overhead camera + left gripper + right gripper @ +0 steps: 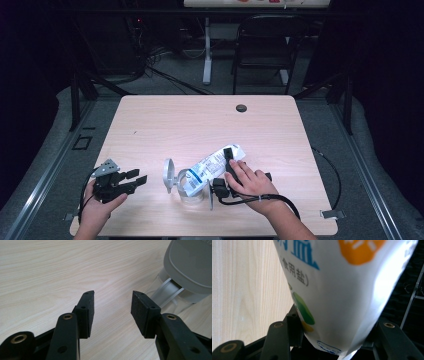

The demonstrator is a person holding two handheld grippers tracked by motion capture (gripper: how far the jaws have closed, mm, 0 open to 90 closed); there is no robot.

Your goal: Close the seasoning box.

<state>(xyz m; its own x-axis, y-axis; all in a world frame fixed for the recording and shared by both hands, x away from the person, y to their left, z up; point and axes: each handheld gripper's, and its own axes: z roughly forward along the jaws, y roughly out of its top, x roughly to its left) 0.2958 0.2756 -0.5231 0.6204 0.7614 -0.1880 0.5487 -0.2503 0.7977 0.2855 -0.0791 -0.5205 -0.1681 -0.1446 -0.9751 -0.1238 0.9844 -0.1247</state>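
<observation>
Salt bag (212,166) pinched in our right gripper (229,167), tipped mouth-down over clear jar (191,192), jar lid (169,175) hinged open left of jar, our left gripper (131,180) spread, holding nothing, further left of jar on table (190,120).

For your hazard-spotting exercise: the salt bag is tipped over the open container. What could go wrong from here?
1. The salt bag mouth may miss the clear container, spilling salt on the table.
2. The container is unheld: the left gripper waits open beside it, so the bag could nudge it over.
</observation>
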